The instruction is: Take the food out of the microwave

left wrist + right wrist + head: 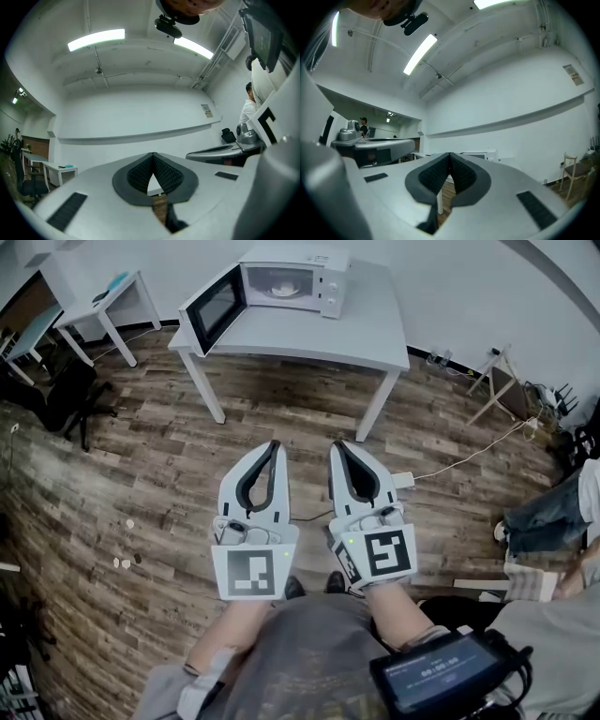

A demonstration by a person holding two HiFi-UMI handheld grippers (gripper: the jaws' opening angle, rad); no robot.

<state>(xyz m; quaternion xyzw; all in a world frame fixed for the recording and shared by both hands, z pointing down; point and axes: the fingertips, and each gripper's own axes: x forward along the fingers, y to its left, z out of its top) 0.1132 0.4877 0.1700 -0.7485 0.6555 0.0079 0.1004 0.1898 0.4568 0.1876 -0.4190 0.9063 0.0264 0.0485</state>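
**Both grippers shut, food inside open microwave**

L gripper point(153, 155): jaws pressed together at the tips, nothing pinched betw. the ribbed pads. R gripper point(450, 154): jaws likewise closed tip to tip, nothing held. Both are held side by side, just apart, above the wood floor point(141, 474), well short of the table point(319, 334). Microwave point(323, 282) is set at the table's far edge, door point(214, 307) swung open twd. the left edge. Food point(279, 285) is seen as a pale dish inside the cavity; detail too small to tell.
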